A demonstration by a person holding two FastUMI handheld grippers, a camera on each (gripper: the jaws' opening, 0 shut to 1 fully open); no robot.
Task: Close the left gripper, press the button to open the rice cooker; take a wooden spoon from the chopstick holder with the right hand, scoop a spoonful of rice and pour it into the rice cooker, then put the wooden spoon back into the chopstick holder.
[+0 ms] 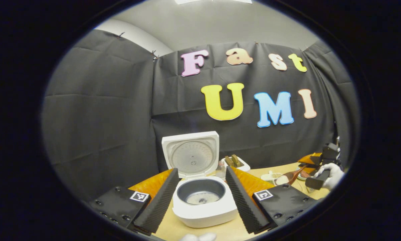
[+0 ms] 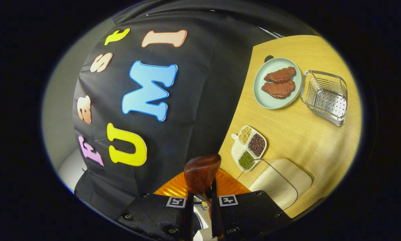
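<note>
The white rice cooker (image 1: 203,209) stands open on the table, its lid (image 1: 191,153) upright behind it and a little white rice in the dark inner pot (image 1: 201,193). My left gripper (image 1: 202,201) is open, one finger on each side of the cooker and clear of it. Far right, a gloved hand (image 1: 332,174) holds my right gripper (image 1: 315,170) with the wooden spoon (image 1: 289,177), something pale in its bowl. In the right gripper view, my right gripper (image 2: 202,195) is shut on the wooden spoon (image 2: 202,172), whose rounded brown bowl faces the camera. The white chopstick holder (image 1: 236,164) stands behind the cooker.
The right gripper view is rolled sideways. A pale plate with two pieces of meat (image 2: 277,83), a wire rack (image 2: 325,97), a divided dish of beans (image 2: 250,147) and a clear tub of rice (image 2: 279,182) sit on the wooden table (image 2: 307,134). A small jar (image 1: 221,169) stands by the cooker.
</note>
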